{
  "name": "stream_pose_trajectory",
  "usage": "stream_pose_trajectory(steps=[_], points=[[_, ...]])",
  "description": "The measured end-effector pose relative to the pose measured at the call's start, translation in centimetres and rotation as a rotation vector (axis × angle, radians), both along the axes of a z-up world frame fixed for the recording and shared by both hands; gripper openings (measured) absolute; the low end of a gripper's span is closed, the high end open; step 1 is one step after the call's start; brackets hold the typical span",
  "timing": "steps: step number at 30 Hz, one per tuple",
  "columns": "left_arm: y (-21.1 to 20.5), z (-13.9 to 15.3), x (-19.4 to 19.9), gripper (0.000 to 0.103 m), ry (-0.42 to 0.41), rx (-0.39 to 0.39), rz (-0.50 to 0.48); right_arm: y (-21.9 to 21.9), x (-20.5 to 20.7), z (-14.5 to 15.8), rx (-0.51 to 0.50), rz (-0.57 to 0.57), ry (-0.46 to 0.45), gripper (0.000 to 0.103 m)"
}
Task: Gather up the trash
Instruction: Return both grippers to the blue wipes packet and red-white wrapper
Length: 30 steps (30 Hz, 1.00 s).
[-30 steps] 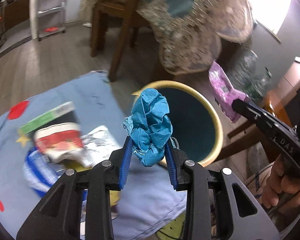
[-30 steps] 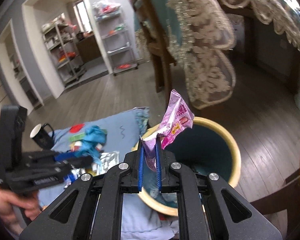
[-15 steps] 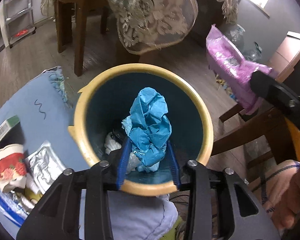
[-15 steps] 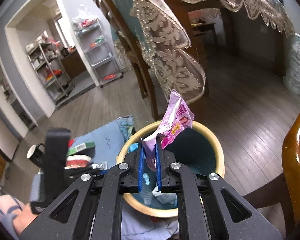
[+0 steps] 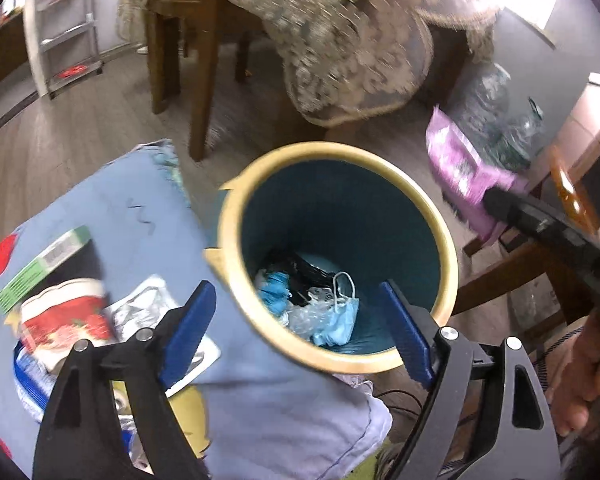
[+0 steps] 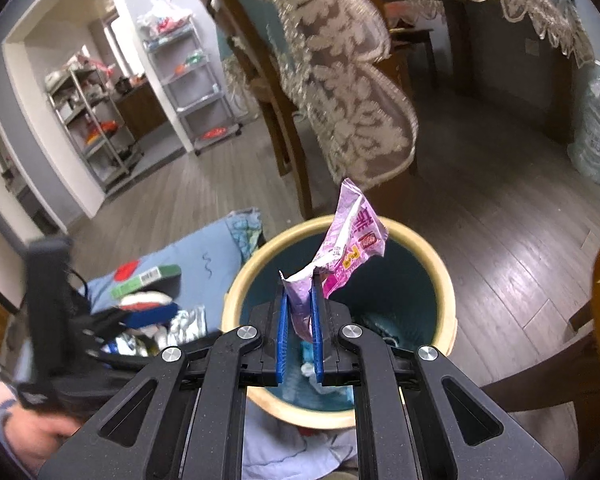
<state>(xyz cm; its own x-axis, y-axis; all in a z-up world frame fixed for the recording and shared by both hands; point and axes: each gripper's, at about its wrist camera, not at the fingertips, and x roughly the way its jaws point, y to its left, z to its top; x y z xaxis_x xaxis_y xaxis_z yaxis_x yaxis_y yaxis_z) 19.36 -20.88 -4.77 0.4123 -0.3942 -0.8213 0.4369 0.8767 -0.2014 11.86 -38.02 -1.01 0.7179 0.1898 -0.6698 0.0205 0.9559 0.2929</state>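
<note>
bin (image 5: 444,236) below both; left tool (image 5: 296,326) spread wide, empty; right tool (image 6: 299,334) pinching pink wrapper (image 6: 346,246) over it.

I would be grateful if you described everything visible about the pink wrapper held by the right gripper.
The pink wrapper is a crinkled, glossy plastic snack packet, pink-purple with red and yellow print panels and some lettering. Its lower end is pinched between the blue pads of the right gripper, which is shut on it; the rest sticks up and leans right, creased and partly folded. It hangs just above the opening of the yellow-rimmed bin, touching only the pads. The left wrist view shows it blurred.
</note>
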Motion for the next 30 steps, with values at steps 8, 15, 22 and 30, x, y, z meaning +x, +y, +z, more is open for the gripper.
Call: stream_pose_trajectory(steps=[8, 15, 22, 30], points=[[5.7, 1.9, -1.1, 0.084, -0.030, -0.046, 0.083, 1.6, 1.7, -2.3, -0.060, 0.014, 0.099, 0.013], [10.8, 3.2, -1.6, 0.086, -0.071, -0.049, 0.178, 1.6, 1.8, -2.9, -0.056, -0.004, 0.120, 0.038], [15.7, 3.6, -1.9, 0.090, -0.075, -0.065, 0.288, 1.3, 1.7, -2.8, -0.036, -0.009, 0.115, 0.042], [20.7, 2.6, -2.3, 0.090, -0.043, -0.063, 0.401, 2.5, 1.8, -2.5, -0.022, 0.015, 0.105, 0.045]])
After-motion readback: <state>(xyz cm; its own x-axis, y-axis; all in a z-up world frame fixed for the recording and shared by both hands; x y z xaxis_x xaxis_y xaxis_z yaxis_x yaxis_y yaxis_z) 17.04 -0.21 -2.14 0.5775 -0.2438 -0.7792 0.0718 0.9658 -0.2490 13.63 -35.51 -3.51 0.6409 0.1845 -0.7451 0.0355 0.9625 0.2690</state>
